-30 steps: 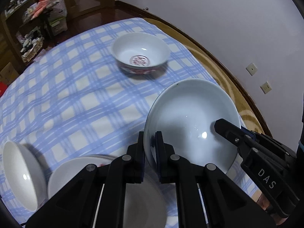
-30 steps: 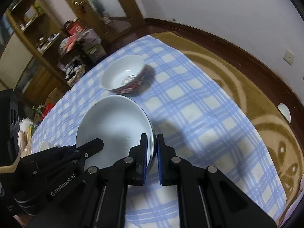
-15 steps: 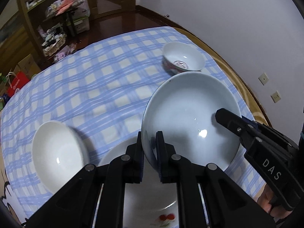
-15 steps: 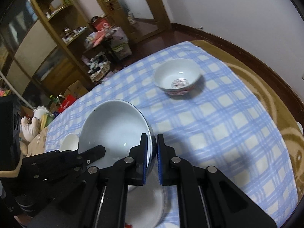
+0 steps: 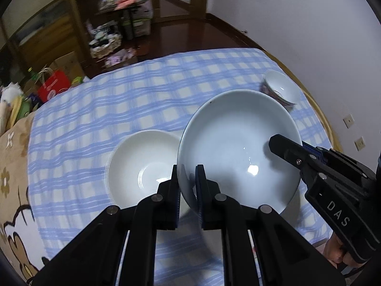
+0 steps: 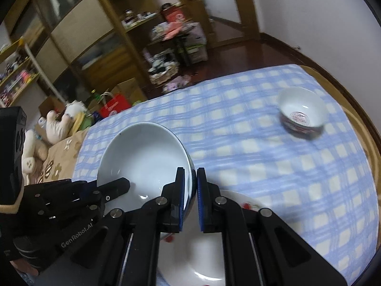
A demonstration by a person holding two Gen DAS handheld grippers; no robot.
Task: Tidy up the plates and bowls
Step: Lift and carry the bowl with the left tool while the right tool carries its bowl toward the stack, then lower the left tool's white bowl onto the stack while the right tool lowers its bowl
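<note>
Plainly, right gripper point(image 5: 281, 146) reads "DAS", left gripper point(image 6: 119, 187) "GenRobot.AI".

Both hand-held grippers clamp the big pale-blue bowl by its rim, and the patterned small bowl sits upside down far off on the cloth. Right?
Not quite: the patterned small bowl stands upright, its inside showing in the right wrist view. Left hand-held gripper and right hand-held gripper do clamp the big pale-blue bowl.

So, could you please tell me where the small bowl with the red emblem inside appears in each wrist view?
Left wrist view: the red-emblem bowl is upper right, partly behind the rim of the large pale bowl.
Right wrist view: it stands alone at the right, fully visible.
Shared landmark: the large pale bowl, gripped by both grippers, on the blue checked tablecloth.
</note>
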